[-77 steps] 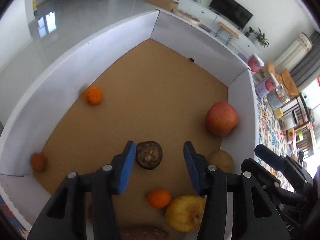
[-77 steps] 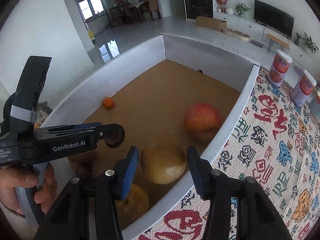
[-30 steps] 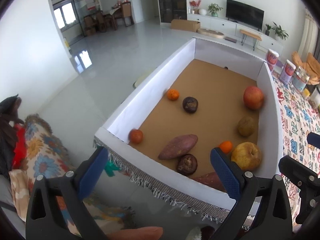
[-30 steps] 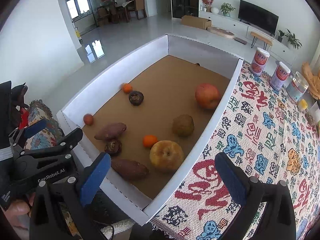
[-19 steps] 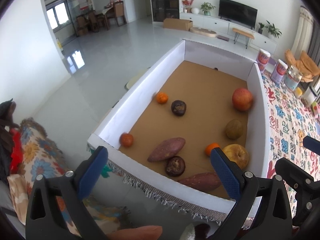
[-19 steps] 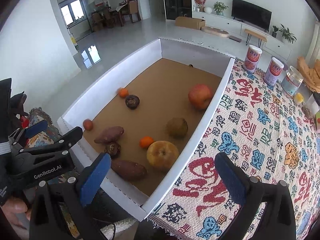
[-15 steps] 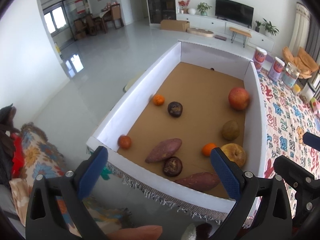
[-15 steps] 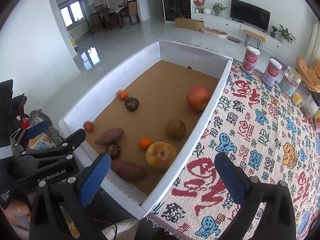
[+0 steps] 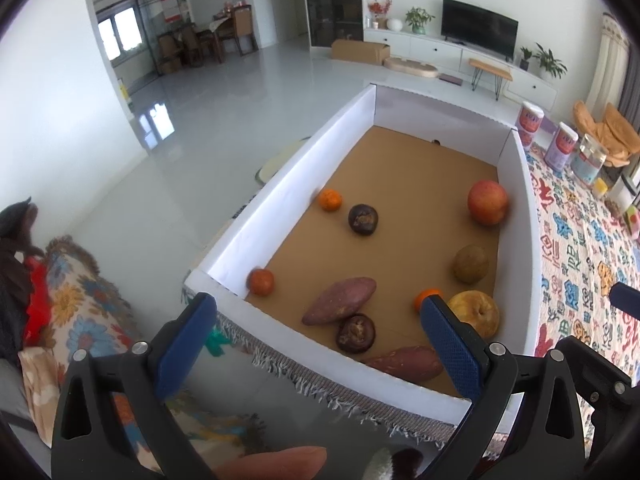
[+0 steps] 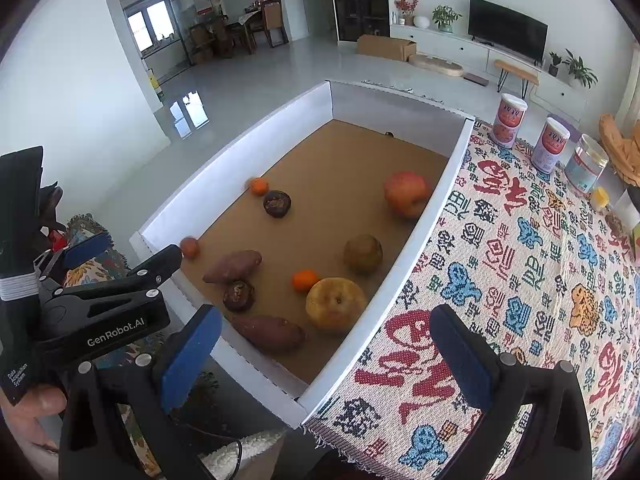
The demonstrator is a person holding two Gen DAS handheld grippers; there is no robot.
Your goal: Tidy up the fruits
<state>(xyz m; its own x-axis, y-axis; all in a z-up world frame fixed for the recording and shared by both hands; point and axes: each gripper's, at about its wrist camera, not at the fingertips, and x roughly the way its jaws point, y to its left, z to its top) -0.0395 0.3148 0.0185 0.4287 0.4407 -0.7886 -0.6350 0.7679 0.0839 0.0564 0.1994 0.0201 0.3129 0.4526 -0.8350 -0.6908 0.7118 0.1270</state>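
A white-walled box with a brown cardboard floor holds the fruit. In it lie a red apple, a brown pear, a yellow apple, small oranges, two dark round fruits and two sweet potatoes. My left gripper is wide open and empty, held back above the box's near wall. My right gripper is wide open and empty above the box's near right corner. The left gripper also shows in the right wrist view.
A patterned tablecloth lies right of the box, with two cans and a jar at its far side. A floral fabric lies left of the box. Bare floor lies beyond.
Both grippers have pulled back and up from inside the box and opened wide. The dark fruit that lay between the left fingers now lies near the orange by the left wall.
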